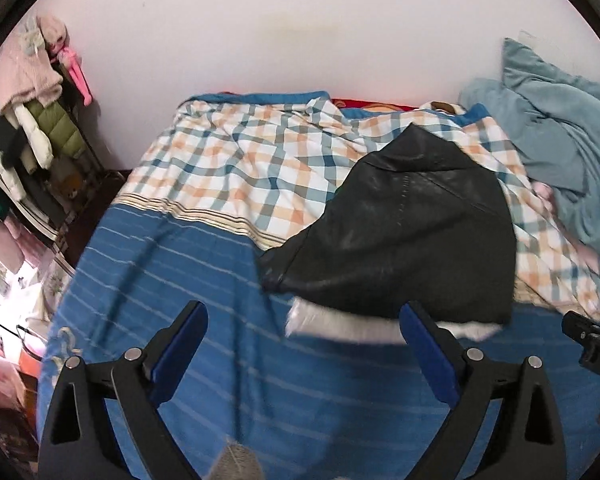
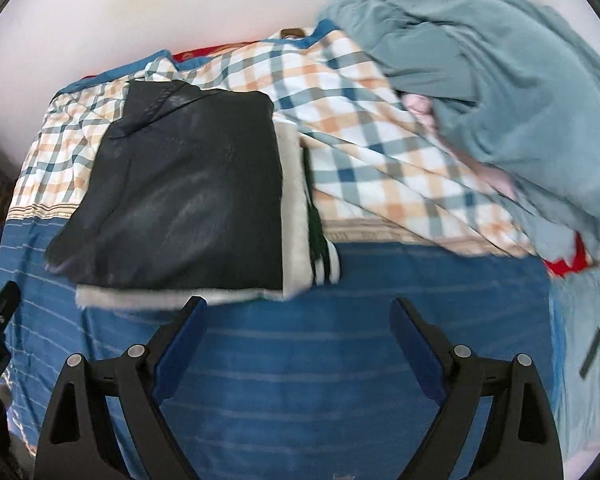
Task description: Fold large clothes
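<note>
Standing wide apart with nothing between them, the blue pads of the left gripper (image 1: 304, 344) are hanging over the blue striped sheet (image 1: 204, 280); the right gripper (image 2: 298, 340) is spread just as wide and is holding nothing either. Both are pointing down at the bed from above its near edge.

Just beyond the fingertips, the folded black jacket (image 2: 188, 184) is lying flat on the sheet, its white fleecy lining (image 2: 294, 200) showing as a band along the near edge and the right side. A dark green piece with white stripes (image 2: 324, 256) is peeking out from under the jacket's right edge. The far half of the jacket is resting on the checked orange, blue and white cover (image 1: 236, 160).

Farther right, a crumpled grey-blue quilt (image 2: 500, 92) is lying heaped against the pale wall (image 1: 284, 24). At the left wrist view's left edge, clothes are hanging on a rack (image 1: 32, 120).
</note>
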